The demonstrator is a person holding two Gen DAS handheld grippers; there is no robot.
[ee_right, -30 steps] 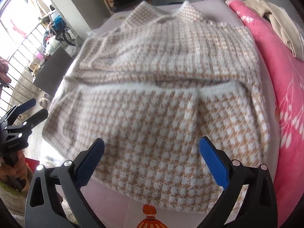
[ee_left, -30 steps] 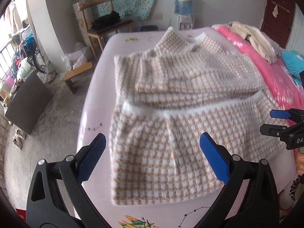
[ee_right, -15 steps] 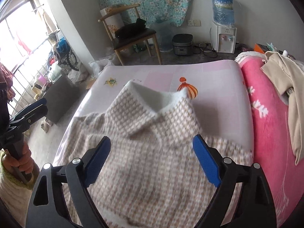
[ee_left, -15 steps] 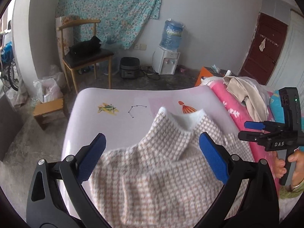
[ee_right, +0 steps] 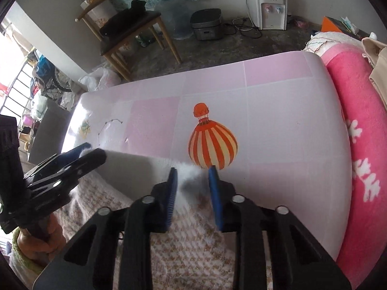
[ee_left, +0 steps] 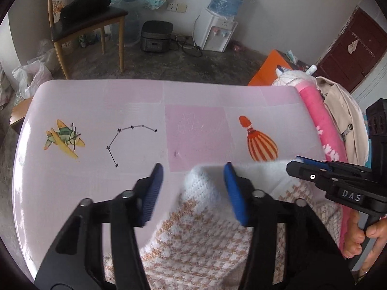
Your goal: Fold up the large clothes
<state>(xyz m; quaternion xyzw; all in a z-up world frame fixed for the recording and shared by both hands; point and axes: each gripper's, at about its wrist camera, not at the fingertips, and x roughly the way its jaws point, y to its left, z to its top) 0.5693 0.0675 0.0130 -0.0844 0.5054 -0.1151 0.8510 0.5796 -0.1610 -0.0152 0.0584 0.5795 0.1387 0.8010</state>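
Note:
A beige-and-white houndstooth knit garment (ee_left: 193, 241) lies on a pale pink printed surface (ee_left: 198, 125), its fluffy white collar edge (ee_left: 208, 176) toward the far end. My left gripper (ee_left: 193, 166) points down at that collar edge. Its jaws are closing; the collar touches the right pad, while the left pad stands apart from it. My right gripper (ee_right: 193, 169) is closing on the other collar point (ee_right: 191, 176), and white fluff fills the gap between its pads. Each gripper shows in the other's view: the right gripper (ee_left: 298, 163) and the left gripper (ee_right: 84, 152), both held by hands.
A rolled pink blanket (ee_right: 358, 120) with a beige garment (ee_left: 343, 111) borders the right side. Beyond the far edge stand a wooden chair (ee_left: 84, 19), a rice cooker (ee_left: 156, 36) and a water dispenser (ee_left: 217, 29). A balloon print (ee_right: 212, 142) lies just past the collar.
Both grippers swept from the garment's near hem over it to the collar at the far end. Their wide-open jaws have narrowed around the collar edge.

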